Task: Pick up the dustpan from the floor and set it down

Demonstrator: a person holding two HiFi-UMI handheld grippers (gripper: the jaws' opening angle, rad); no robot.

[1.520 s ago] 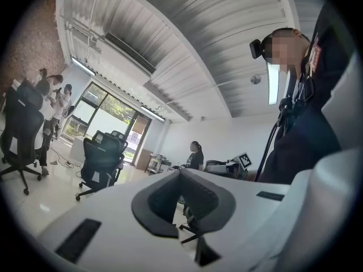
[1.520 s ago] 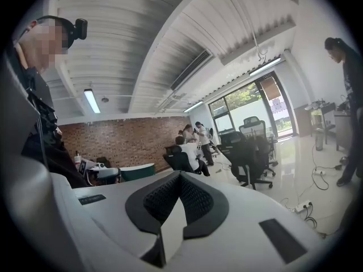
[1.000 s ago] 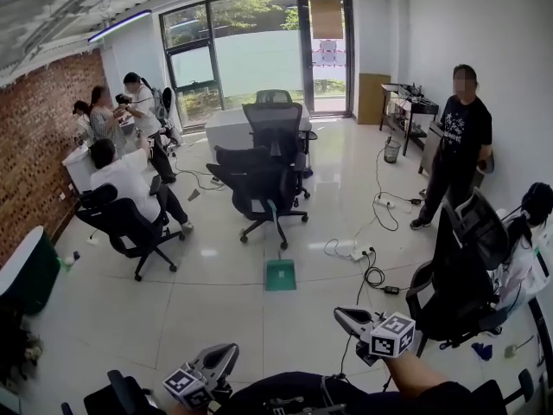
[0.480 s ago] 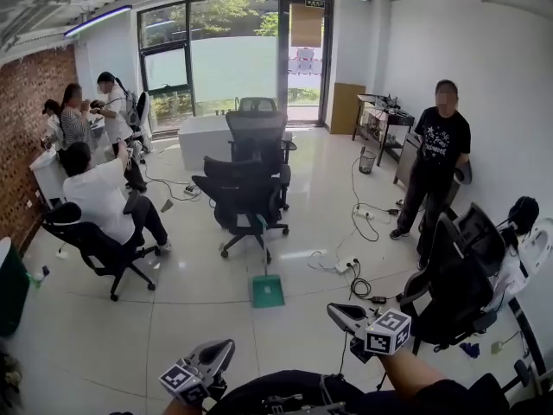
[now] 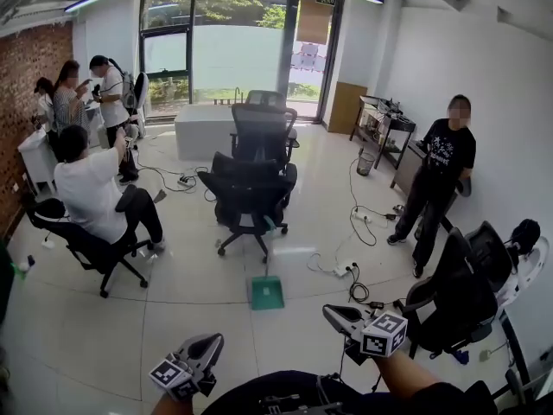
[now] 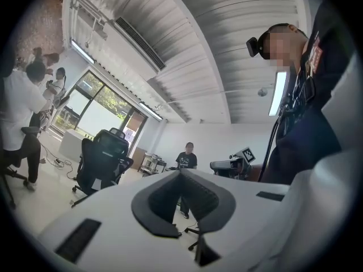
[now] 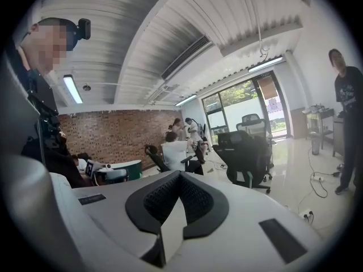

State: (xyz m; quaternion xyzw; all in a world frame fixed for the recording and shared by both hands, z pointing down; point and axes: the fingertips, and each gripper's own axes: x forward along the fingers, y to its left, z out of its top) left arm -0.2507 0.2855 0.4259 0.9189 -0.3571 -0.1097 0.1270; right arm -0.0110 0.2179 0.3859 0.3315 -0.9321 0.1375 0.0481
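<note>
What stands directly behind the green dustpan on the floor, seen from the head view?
A black office chair stands just behind the dustpan, with a second chair further back. The first chair covers the floor behind it and most of the second chair's base.

Glossy pale floor tiles (image 5: 199, 318), a rough red brick wall (image 5: 22, 85), a smooth green plastic dustpan (image 5: 267, 293).

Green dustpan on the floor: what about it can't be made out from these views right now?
- Green plastic dustpan: head view only, small and distant; contents, if any, unreadable.
- Its handle: the top blends into the black office chair base behind it.
- Left gripper view, right gripper view: dustpan cannot be picked out; the left gripper and right gripper bodies cover the near floor.
</note>
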